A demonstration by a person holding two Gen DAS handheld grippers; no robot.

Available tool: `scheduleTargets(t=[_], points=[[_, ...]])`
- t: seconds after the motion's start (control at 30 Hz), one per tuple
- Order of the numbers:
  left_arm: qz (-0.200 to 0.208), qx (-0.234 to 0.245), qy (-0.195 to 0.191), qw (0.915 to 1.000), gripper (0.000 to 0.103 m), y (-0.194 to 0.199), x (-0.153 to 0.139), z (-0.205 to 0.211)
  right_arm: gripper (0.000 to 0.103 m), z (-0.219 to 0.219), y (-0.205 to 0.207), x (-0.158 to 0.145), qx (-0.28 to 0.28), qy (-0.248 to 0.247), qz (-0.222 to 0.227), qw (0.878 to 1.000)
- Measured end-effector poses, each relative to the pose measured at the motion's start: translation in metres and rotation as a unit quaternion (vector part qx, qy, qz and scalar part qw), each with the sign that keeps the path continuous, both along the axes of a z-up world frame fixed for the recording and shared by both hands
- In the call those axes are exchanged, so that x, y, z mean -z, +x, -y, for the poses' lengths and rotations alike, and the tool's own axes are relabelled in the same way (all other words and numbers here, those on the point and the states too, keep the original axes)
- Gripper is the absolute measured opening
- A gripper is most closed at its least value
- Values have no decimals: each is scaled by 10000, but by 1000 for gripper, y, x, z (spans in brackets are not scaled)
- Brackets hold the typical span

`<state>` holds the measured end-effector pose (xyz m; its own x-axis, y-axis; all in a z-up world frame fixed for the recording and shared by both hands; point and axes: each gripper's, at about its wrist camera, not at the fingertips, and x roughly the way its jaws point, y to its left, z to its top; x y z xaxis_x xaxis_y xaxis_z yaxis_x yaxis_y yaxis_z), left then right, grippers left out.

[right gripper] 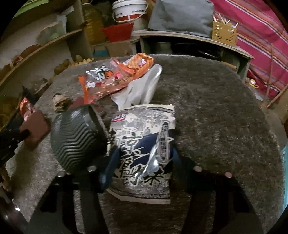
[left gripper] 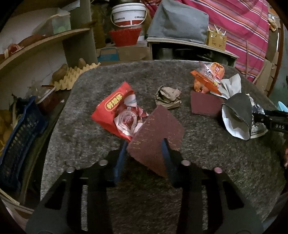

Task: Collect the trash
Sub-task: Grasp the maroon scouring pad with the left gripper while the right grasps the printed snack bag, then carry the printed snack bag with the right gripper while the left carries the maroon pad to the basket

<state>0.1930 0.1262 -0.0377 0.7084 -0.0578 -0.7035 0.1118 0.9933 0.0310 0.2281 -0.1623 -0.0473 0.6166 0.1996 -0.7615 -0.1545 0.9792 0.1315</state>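
My left gripper [left gripper: 144, 145] is shut on a dark red sheet [left gripper: 154, 135] and holds it above the grey felt table [left gripper: 216, 162]. It also shows in the right wrist view [right gripper: 35, 130]. My right gripper [right gripper: 142, 153] is shut on a black-and-white printed packet [right gripper: 142, 144], with a crushed dark paper cup [right gripper: 75, 136] beside it; the cup [left gripper: 237, 115] shows at the right. On the table lie a red snack bag [left gripper: 117, 109], crumpled brown paper [left gripper: 168, 97], another dark red sheet [left gripper: 205, 104], an orange wrapper [left gripper: 208, 79] and white paper [left gripper: 232, 84].
A blue basket [left gripper: 18, 144] stands left of the table, with an egg tray [left gripper: 75, 75] and shelves [left gripper: 45, 39] behind. A white bucket [left gripper: 128, 14], red basket [left gripper: 124, 36] and low bench [left gripper: 189, 45] stand at the back.
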Motion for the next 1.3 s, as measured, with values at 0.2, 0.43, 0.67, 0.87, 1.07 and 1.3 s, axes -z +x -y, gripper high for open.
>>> scheduleTargets(t=[0.2,0.43,0.67,0.87,1.07,1.3], points=[[127,27,-171,9998,23,-3,-9,-3,24,-3,-8,-12,-165,9,314,9994],[255,37,-338,9991,18,-4,-19,4,22,18,-15,-29,148,-148,619,9979],[625,28,-233,9978,14,-11,-43,23,20,59,-25,-42,486,-165,784,9956],[834,38,-126,9964,13,-16,-60,44,20,78,-36,-46,490,-261,856,9948],[1004,191,-63,9947,13,-20,-82,79,20,104,-51,-55,590,-210,949,9935],[1151,529,36,9919,13,-21,-99,146,20,161,-72,-73,936,-225,1120,9890]])
